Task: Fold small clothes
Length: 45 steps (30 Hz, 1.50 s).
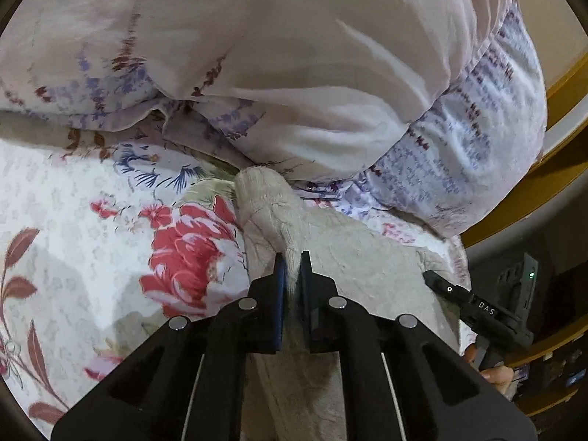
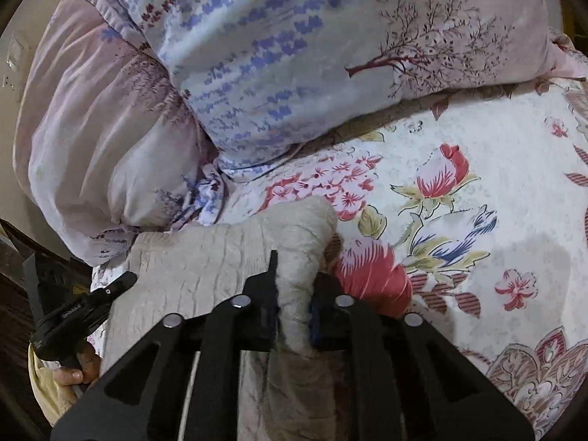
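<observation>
A small beige knitted garment lies on a bed covered by a flowered bedsheet, just in front of a heap of pale lilac bedding. The garment looks soft, light and limp, with a fuzzy, wrinkled knit that should bunch and sag instead of holding a crease; it seems neither slippery nor fragile. Edges and corners look like the sensible places to take hold, and both grippers have done so.

The left gripper is pinched nearly closed on a thin raised fold of the garment, which runs forward as a narrow ridge between its fingers. The right gripper is clamped on a thicker bunched roll of the same cloth, its jaws a little further apart.

Both grippers point forward and down toward the bed, side by side and near each other. Each view shows the other gripper at its edge, with a person's hand gripping the handle.
</observation>
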Motion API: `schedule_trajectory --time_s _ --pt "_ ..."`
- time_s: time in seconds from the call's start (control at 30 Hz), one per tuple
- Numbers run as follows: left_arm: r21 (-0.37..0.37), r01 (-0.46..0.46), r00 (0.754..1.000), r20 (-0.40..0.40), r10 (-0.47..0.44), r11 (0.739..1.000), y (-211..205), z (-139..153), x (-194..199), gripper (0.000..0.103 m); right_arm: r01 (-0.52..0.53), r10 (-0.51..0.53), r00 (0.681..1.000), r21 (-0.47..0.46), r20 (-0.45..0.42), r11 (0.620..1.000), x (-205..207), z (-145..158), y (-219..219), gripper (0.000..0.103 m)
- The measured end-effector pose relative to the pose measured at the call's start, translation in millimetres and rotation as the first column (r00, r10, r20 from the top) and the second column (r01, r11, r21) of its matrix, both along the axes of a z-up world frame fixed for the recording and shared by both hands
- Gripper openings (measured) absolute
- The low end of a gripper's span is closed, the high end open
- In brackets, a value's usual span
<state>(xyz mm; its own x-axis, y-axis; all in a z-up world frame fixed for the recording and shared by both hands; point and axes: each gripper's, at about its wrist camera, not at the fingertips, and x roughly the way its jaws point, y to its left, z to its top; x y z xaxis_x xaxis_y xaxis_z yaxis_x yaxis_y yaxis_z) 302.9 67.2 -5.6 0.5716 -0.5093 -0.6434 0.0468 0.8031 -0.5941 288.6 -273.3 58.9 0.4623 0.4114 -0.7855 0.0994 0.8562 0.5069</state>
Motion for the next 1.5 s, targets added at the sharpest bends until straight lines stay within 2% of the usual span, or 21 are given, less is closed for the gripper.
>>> schedule_trajectory --time_s 0.03,0.1,0.13,0.17,0.2,0.23,0.3,0.37,0.4,0.5,0.6,0.73,0.87,0.93,1.0,1.03,1.13,1.23,1.37,1.5 --pt "-0.038 -0.001 1.0 -0.002 0.001 0.999 5.1 2.7 -6.1 0.008 0.002 -0.002 1.0 0.018 0.002 1.0 -6.1 6.0 -5.7 0.045" --pt "-0.088 -0.009 1.0 0.008 0.01 0.996 14.5 10.9 -25.2 0.012 -0.022 0.021 1.0 0.067 0.023 0.997 -22.4 15.0 -13.3 0.058" --pt "-0.099 -0.005 1.0 0.015 0.007 0.995 17.2 12.8 -33.1 0.026 -0.032 0.03 0.999 0.075 0.026 0.997 -30.7 17.4 -17.2 0.058" --pt "-0.106 0.0 1.0 0.021 0.002 0.994 20.1 14.8 -43.7 0.045 -0.039 0.037 0.999 0.07 0.031 0.997 -40.1 19.3 -18.9 0.058" --pt "-0.095 -0.008 0.999 0.036 0.011 0.995 22.5 18.0 -58.6 0.049 -0.038 0.036 0.998 0.035 0.055 0.999 -55.0 23.3 -21.1 0.058" --pt "-0.075 -0.013 0.998 0.065 0.018 0.997 22.8 22.6 -71.8 0.05 -0.034 0.033 0.996 0.001 0.081 0.999 -62.4 27.5 -22.1 0.052" --pt "-0.044 0.02 0.986 0.168 -0.012 0.999 16.6 37.9 -103.3 0.05 -0.046 0.068 0.98 -0.122 0.187 0.991 -89.5 43.4 -13.6 0.041" --pt "-0.021 0.075 0.97 0.234 -0.068 0.997 4.5 49.8 -124.4 0.05 -0.106 0.131 0.963 -0.12 0.234 0.987 -104.9 51.2 -4.3 0.037" --pt "0.015 0.104 0.962 0.252 -0.105 0.994 -6.8 54.4 -131.7 0.05 -0.147 0.172 0.954 -0.118 0.246 0.982 -111.0 53.7 3.4 0.037" --pt "0.182 0.176 0.948 0.235 -0.217 0.967 -44.4 54.3 -142.6 0.05 -0.213 0.257 0.941 -0.203 0.222 0.956 -116.1 50.2 29.7 0.037" --pt "0.303 0.18 0.953 0.181 -0.242 0.936 -66.2 40.1 -143.7 0.049 -0.229 0.271 0.957 -0.299 0.107 0.926 -117.9 29.7 37.5 0.032" --pt "0.382 0.153 0.958 0.168 -0.231 0.912 -70.0 32.1 -149.1 0.046 -0.197 0.233 0.968 -0.296 0.09 0.934 -124.2 18.1 35.0 0.033" --pt "0.467 0.107 0.961 0.178 -0.212 0.878 -78.0 27.5 -150.9 0.045 -0.19 0.241 0.966 -0.371 0.095 0.909 -131.3 25.4 44.4 0.034" --pt "0.49 0.072 0.963 0.194 -0.189 0.869 -80.3 31.0 -160.1 0.045 -0.167 0.242 0.959 -0.395 0.146 0.903 -141.5 36.1 47.1 0.036" --pt "0.492 0.044 0.966 0.201 -0.163 0.869 -78.4 33.2 -166.9 0.049 -0.161 0.248 0.95 -0.388 0.187 0.907 -150.7 44.7 46.9 0.039" --pt "0.492 0.028 0.968 0.202 -0.146 0.87 -76.6 33.9 -170.8 0.054 -0.159 0.252 0.946 -0.382 0.205 0.91 -156.4 49.1 46.5 0.041" --pt "0.514 -0.024 0.974 0.205 -0.096 0.858 -72.5 33.1 -179.0 0.059 -0.165 0.264 0.939 -0.386 0.219 0.908 -166.9 55.7 48.4 0.044" --pt "0.543 -0.031 0.979 0.185 -0.084 0.839 -74.4 27.0 -182.4 0.064 -0.174 0.276 0.939 -0.407 0.206 0.897 -170.3 52.8 51.8 0.044" --pt "0.566 -0.019 0.985 0.15 -0.081 0.824 -77.4 17.8 -180.6 0.064 -0.183 0.282 0.944 -0.441 0.171 0.879 -169.5 41.8 56.9 0.044" --pt "0.573 -0.012 0.989 0.128 -0.074 0.82 -77.6 10.9 -175.8 0.064 -0.205 0.276 0.958 -0.483 0.081 0.851 -162.3 19.0 60.5 0.044"
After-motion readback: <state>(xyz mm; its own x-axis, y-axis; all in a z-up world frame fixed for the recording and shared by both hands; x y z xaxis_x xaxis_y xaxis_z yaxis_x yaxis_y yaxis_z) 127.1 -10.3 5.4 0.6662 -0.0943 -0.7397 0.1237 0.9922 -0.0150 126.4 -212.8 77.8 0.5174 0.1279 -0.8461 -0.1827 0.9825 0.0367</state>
